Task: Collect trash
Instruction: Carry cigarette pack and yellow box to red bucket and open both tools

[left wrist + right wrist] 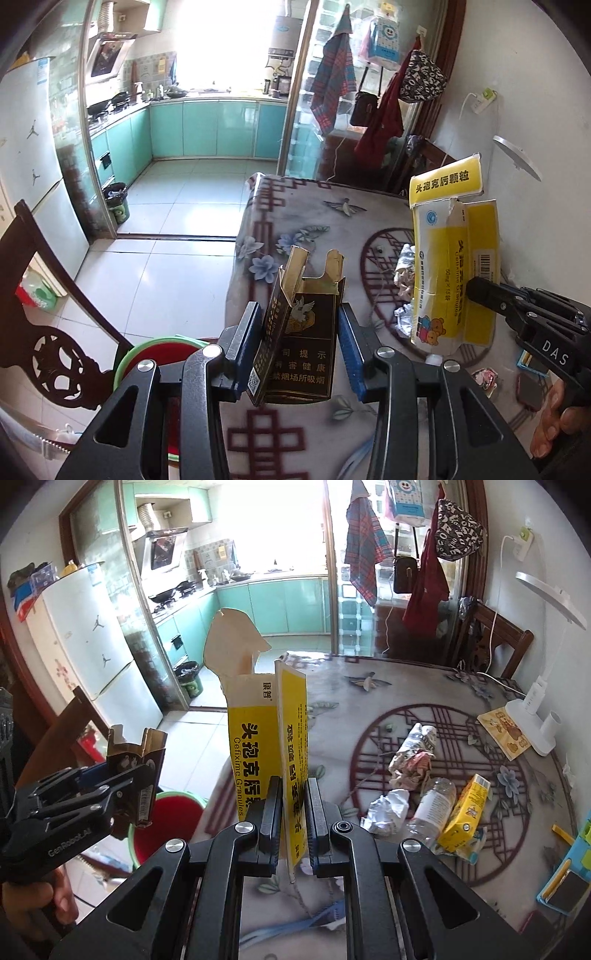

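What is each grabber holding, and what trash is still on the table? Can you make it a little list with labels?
left gripper: shut on the dark cigarette box
right gripper: shut on the yellow medicine box
bin: red basin with green rim, on the floor by the table edge
still on table: clear plastic bottle, yellow juice carton, crumpled wrappers
other things: white desk lamp

Glossy cardboard cigarette pack (299,343), matt yellow cardboard medicine box (267,738), smooth patterned tablecloth (424,694).
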Tool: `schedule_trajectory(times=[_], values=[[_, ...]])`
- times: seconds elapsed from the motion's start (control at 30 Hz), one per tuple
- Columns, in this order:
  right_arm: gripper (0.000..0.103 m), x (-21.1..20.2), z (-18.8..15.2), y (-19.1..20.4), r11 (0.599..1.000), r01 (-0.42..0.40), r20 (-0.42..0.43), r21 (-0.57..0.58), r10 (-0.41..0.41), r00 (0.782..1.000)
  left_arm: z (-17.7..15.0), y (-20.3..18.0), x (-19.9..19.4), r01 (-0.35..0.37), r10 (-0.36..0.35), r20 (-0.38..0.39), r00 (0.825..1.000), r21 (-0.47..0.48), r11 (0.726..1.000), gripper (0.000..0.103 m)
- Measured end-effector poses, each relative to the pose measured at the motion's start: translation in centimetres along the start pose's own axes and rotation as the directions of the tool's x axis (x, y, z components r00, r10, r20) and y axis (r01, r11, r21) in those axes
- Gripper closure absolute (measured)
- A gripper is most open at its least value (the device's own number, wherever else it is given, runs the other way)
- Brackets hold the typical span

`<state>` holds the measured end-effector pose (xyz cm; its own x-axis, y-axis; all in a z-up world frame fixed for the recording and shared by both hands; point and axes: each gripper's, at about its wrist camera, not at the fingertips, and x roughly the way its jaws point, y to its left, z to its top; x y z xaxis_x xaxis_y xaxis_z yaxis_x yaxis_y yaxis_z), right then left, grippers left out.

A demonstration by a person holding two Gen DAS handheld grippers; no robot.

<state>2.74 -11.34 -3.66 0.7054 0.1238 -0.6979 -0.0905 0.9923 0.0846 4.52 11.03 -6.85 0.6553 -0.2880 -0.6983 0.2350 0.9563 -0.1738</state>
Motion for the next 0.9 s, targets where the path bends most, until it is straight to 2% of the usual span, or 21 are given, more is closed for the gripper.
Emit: schedule_trajectory(times=[0.9], values=[[0.092, 3.9, 0.7, 8.4, 0.991, -0.098, -0.055, -0.086, 0.094, 0.994, -1.6, 10.3, -0.6, -0.134, 0.133, -0.015, 0.991, -0.121, 0.984, 0.064]])
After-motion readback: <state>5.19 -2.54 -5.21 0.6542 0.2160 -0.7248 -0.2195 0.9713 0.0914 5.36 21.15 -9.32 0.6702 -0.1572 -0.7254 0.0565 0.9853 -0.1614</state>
